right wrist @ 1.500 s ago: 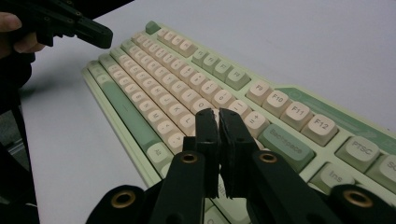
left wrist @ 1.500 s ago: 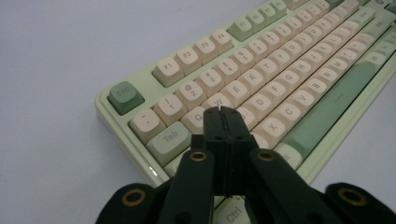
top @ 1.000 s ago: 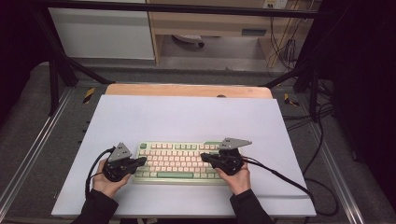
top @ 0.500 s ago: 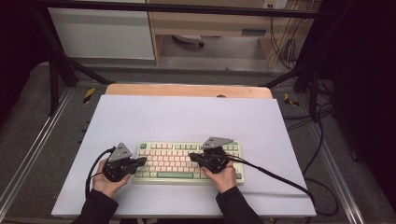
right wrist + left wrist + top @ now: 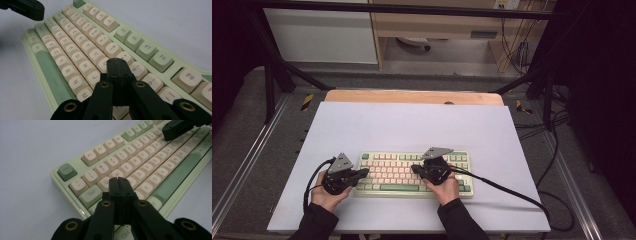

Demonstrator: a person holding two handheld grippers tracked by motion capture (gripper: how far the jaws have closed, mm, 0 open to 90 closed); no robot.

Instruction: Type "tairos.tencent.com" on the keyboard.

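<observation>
Here, a green-and-cream keyboard [image 5: 414,174] lay near the white worktop's [image 5: 412,125] front edge. The left gripper [image 5: 362,173], jaws closed on nothing, pointed rightward over the keyboard's left end above the Q and A keys. The right gripper [image 5: 414,168], likewise closed and empty, pointed leftward over the middle keys near U and J.

The white table top [image 5: 412,125] lies bare behind the keyboard [image 5: 412,174] and to both of its sides, so there is wide room to pass there. Over the keys, the left gripper [image 5: 362,173] and the right gripper [image 5: 414,169], both closed, stand in the way; between them some keys are free.
</observation>
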